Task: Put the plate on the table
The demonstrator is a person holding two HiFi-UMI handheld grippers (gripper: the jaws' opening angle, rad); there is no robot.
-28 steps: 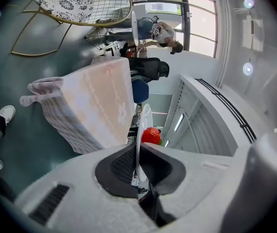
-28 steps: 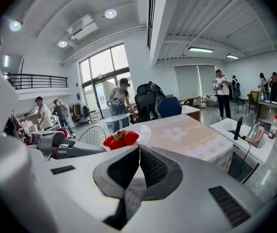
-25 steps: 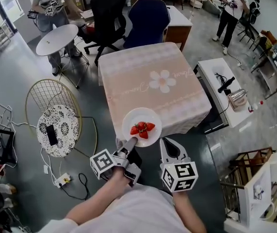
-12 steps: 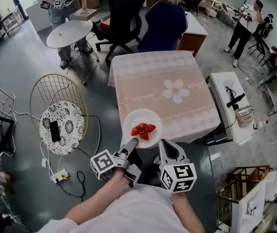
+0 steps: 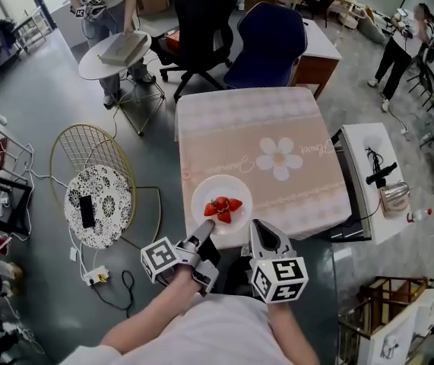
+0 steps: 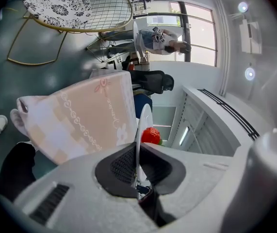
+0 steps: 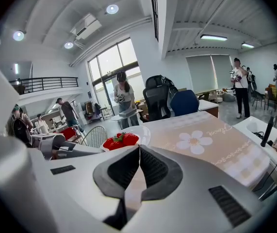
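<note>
Plate (image 5: pixel 236 188) farther over table (image 5: pixel 239 128) edge

An open office — swivel chairs (image 5: pixel 205 29), desks (image 5: pixel 313 42), ceiling lights (image 7: pixel 111 8).

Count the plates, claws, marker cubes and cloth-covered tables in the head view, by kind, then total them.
plate: 1
claws: 2, left claw and right claw
marker cubes: 2
cloth-covered table: 1
total: 6
</note>
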